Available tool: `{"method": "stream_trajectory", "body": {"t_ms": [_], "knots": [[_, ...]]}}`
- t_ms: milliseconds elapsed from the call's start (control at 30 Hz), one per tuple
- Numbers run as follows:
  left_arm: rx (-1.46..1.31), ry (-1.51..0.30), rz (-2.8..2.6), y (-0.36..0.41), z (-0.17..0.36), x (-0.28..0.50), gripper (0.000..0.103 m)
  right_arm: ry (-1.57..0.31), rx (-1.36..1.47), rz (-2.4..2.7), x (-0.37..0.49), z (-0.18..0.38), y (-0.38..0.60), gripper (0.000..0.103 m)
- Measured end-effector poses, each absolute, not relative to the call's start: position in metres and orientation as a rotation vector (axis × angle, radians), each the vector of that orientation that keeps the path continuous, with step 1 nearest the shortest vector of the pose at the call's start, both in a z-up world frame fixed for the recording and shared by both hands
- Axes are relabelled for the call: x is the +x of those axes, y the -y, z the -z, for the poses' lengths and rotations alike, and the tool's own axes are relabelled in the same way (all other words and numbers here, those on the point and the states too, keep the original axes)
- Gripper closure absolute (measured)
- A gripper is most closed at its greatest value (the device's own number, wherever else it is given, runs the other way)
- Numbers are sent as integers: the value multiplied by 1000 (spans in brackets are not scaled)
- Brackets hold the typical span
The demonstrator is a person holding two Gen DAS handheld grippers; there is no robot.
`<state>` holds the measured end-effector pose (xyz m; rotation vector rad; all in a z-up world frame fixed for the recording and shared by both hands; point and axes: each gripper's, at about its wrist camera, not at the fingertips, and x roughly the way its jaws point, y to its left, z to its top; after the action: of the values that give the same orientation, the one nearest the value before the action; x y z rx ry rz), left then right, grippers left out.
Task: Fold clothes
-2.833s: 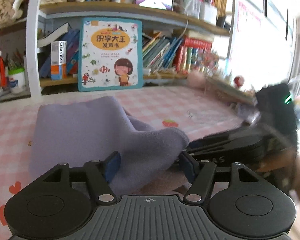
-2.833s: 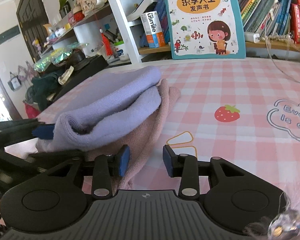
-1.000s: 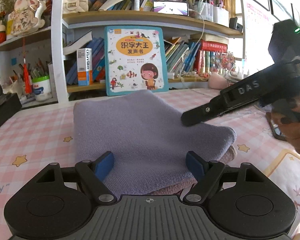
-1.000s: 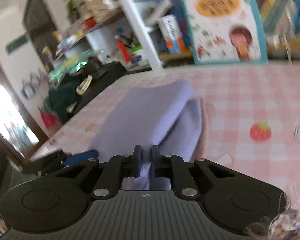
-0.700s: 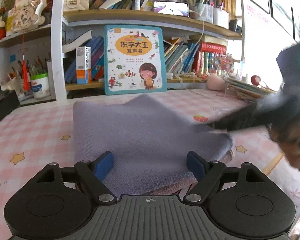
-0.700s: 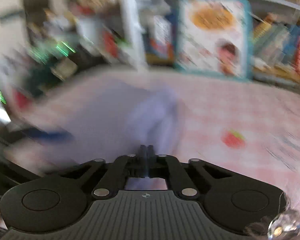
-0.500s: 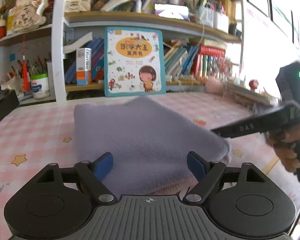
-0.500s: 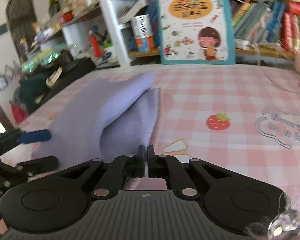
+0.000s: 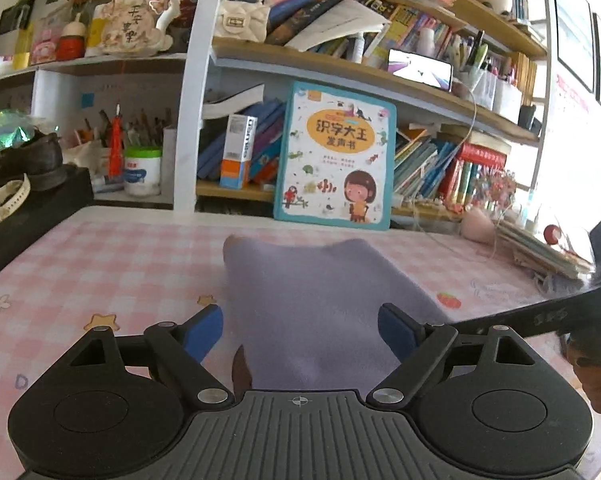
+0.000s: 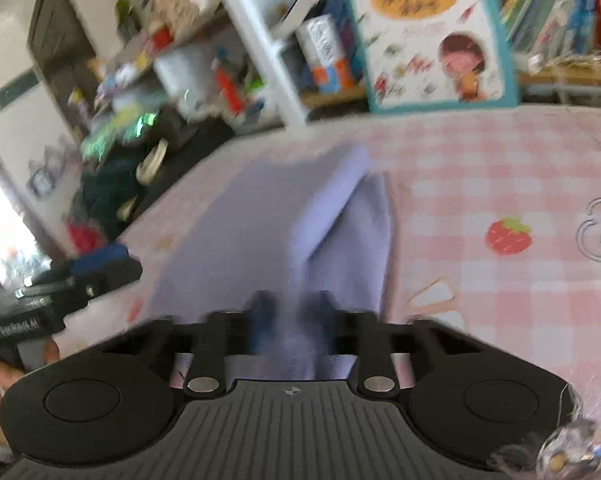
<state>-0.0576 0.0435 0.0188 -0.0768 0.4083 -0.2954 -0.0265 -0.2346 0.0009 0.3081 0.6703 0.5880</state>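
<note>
A folded lavender garment (image 9: 316, 296) lies on the pink checked tablecloth (image 9: 112, 264), with a brownish-pink layer showing under its near edge. My left gripper (image 9: 300, 330) is open, its blue pads astride the garment's near end. In the right wrist view the same garment (image 10: 260, 208) runs away from my right gripper (image 10: 292, 312), whose blurred fingers stand a little apart with lavender cloth between them; whether they pinch it is unclear. The right gripper's arm shows at the right edge of the left wrist view (image 9: 540, 314).
A children's picture book (image 9: 334, 158) leans against the bookshelf (image 9: 340, 68) behind the table. A black box (image 9: 28, 212) with a watch and shoe stands at the table's left edge. Books are stacked at the far right (image 9: 540, 248).
The garment now looks narrower and bunched upward between my left fingers. The right gripper's fingers, shut half a second ago, now stand slightly apart around cloth; its view has swung and blurred.
</note>
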Motion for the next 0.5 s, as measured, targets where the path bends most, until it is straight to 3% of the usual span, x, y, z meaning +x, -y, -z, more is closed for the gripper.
{"method": "stream_trajectory", "body": {"t_ms": [433,500], "knots": [[-150,-465,310,-69,-20,-41,16,-731,259,-567,-21,18,232,93],[-159,-497,313,-70,-18,-33,16,-738,235,-553,-22,9,230,79]]}}
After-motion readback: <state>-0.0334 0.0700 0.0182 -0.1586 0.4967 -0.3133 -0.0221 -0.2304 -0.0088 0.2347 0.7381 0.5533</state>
